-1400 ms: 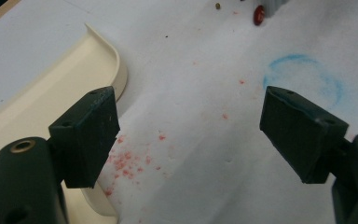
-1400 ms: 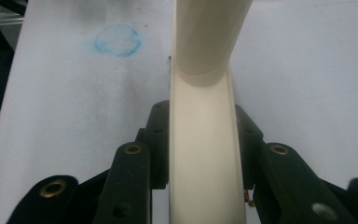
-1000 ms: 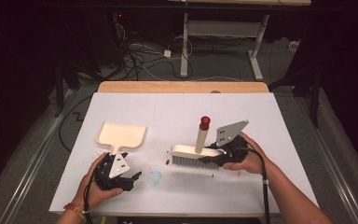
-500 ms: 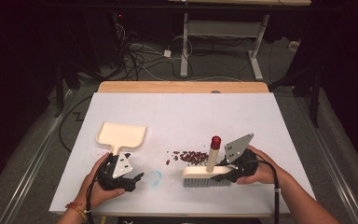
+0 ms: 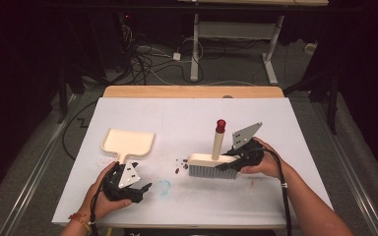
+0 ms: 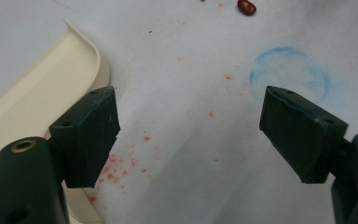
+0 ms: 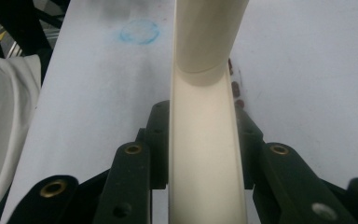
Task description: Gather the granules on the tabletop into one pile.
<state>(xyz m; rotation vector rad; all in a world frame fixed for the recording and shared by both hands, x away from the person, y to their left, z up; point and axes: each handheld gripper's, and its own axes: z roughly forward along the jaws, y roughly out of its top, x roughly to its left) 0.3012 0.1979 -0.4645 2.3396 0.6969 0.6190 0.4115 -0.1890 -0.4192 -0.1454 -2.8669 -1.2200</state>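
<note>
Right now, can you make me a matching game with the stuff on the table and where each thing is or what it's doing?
Things:
1. brush
2. dustpan
3. beans
4. left gripper

States:
A. lying loose on the table beside the bristles
B. jaws apart with nothing between them
C. clamped in the right gripper, handle sticking up
D. lying flat, cream-coloured, not held

Pairs: 1-C, 2-D, 3-A, 4-B
</note>
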